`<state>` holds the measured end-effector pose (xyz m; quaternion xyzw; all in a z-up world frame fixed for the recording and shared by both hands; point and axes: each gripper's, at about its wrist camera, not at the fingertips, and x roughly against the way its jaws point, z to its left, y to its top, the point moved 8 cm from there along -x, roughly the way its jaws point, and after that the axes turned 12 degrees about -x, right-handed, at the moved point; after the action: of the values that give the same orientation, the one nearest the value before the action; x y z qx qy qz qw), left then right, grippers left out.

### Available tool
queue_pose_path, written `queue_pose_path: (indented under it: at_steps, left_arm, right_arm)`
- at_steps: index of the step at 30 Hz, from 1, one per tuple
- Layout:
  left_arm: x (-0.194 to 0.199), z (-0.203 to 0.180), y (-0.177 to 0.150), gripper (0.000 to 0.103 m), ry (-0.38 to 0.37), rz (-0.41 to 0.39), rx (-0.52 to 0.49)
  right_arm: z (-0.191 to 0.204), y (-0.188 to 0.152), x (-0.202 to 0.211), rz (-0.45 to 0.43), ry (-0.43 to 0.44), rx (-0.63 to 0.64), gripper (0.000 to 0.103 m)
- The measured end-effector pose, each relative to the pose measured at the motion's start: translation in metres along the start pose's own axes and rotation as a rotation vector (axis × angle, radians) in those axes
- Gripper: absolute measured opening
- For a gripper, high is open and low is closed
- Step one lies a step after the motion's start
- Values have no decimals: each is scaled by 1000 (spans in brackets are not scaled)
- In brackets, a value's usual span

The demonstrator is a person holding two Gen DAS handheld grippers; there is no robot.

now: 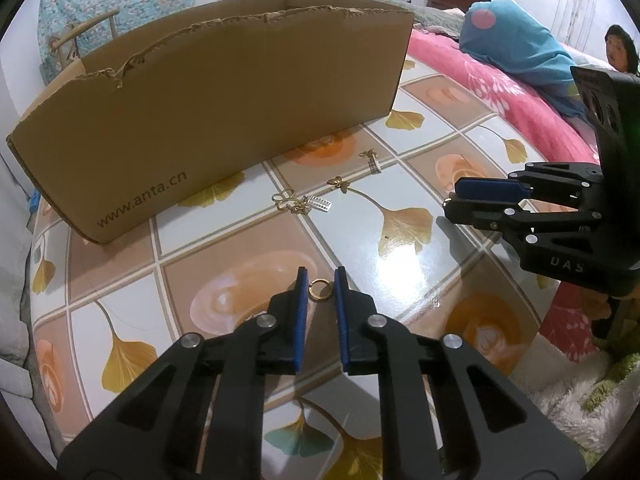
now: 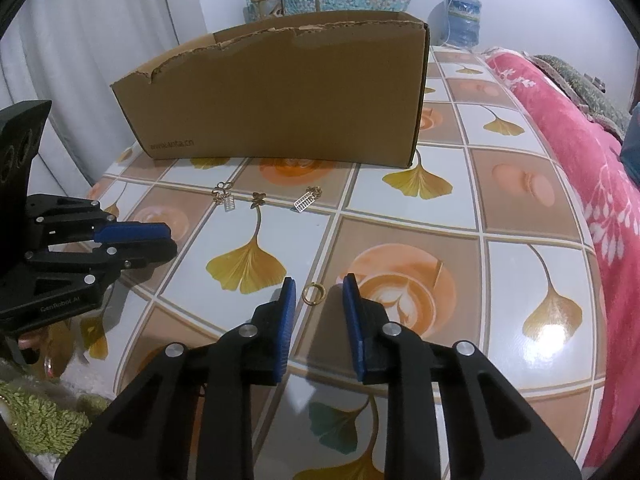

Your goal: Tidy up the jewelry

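A gold ring (image 1: 319, 290) lies on the tablecloth between the blue pads of my open left gripper (image 1: 321, 276). Another gold ring (image 2: 313, 293) lies between the pads of my open right gripper (image 2: 319, 284). Neither gripper touches its ring. Beyond them lie a flower earring with a silver tag (image 1: 301, 202) (image 2: 224, 196), a small butterfly charm (image 1: 338, 182) (image 2: 258, 199) and a gold piece with a silver tag (image 1: 372, 160) (image 2: 306, 199). The right gripper (image 1: 450, 196) shows at the right of the left wrist view, and the left gripper (image 2: 170, 240) at the left of the right wrist view.
A torn brown cardboard box (image 1: 224, 112) (image 2: 288, 92) stands behind the jewelry on the round table with a leaf-pattern cloth (image 1: 404, 264). A pink blanket (image 2: 580, 152) lies to the right, with a blue bundle (image 1: 516, 44) on it. A green rug (image 2: 44, 420) lies below.
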<state>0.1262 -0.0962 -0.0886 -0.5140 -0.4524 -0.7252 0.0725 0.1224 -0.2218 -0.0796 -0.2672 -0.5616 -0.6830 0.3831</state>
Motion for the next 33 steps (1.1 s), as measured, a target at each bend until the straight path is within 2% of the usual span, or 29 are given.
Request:
queue_pose_path:
  at_steps: [9, 11, 13, 33]
  left_arm:
    - [0, -2, 0, 11, 11, -2, -16]
    - [1, -2, 0, 11, 12, -5, -18]
    - [1, -3, 0, 11, 11, -8, -17]
    - [11, -4, 3, 11, 4, -49, -24]
  right_arm:
    - [0, -1, 0, -6, -10, 1, 24]
    - [0, -1, 0, -9, -22, 4, 15]
    - [-1, -1, 0, -6, -10, -9, 11]
    - [0, 5, 19, -54, 15, 2, 11]
